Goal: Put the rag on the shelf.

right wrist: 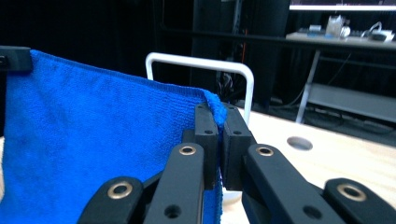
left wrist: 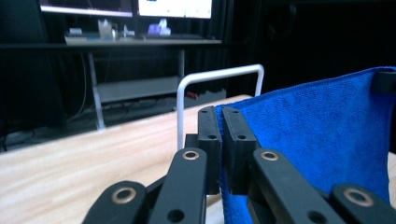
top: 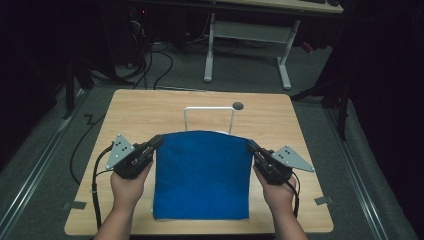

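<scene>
Left gripper (top: pixel 156 142): jaws clamped on the cloth's far left corner.
Right gripper (top: pixel 251 145): jaws clamped on the far right corner.
Blue cloth (top: pixel 202 175): stretched between both, near edge on the table (top: pixel 145 107).
White rack (top: pixel 209 111): upright just behind the cloth.

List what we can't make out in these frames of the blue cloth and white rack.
- High view: lower part of the rack and where it stands, hidden behind the raised cloth.
- High view: a pale patch at the cloth's bottom left corner; too small to identify.
- Left gripper view: the right hand-held gripper, cut by the frame edge.
- Right gripper view: the rack's left leg, covered by the cloth.
</scene>
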A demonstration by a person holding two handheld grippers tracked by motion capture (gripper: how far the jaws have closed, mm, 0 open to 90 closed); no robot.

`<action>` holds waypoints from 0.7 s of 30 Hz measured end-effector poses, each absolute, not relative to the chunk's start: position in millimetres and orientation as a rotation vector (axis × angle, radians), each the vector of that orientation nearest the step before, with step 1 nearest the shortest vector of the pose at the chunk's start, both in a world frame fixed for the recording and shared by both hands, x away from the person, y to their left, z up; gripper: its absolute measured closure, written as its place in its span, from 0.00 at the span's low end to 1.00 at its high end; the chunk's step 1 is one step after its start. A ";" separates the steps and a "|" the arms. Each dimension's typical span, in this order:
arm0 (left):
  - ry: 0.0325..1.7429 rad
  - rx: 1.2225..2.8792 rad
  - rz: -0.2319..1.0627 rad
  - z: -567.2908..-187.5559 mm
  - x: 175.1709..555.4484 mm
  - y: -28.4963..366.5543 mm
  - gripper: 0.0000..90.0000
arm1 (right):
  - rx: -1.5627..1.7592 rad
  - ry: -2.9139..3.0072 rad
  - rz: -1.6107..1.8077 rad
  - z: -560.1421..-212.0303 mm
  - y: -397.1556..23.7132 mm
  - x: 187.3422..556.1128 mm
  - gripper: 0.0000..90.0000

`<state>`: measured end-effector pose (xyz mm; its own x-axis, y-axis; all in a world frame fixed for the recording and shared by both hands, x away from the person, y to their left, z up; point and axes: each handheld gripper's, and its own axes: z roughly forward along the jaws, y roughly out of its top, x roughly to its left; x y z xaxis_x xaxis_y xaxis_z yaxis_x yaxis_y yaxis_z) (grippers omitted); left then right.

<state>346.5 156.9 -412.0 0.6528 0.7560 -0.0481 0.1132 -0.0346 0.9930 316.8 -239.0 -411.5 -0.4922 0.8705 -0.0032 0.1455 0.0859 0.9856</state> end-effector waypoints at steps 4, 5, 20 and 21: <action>0.719 1.513 0.616 -402.0 338.8 157.1 0.97 | 0.973 1.695 1.491 -399.5 -240.8 308.4 0.98; 0.712 1.506 0.620 -399.4 336.9 157.4 0.97 | 0.967 1.690 1.496 -397.4 -240.9 307.0 0.98; 0.623 1.433 0.669 -367.5 312.4 165.7 0.97 | 0.860 1.590 1.568 -363.8 -249.6 282.3 0.98; 0.625 1.434 0.666 -368.2 313.0 165.7 0.97 | 0.854 1.587 1.569 -363.7 -249.6 281.9 0.98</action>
<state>313.0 165.7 -368.2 0.6742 0.7385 0.0088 -0.0390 0.0238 0.9990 281.9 -249.6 -363.7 -0.5092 0.8593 -0.0478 -0.0383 0.0329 0.9987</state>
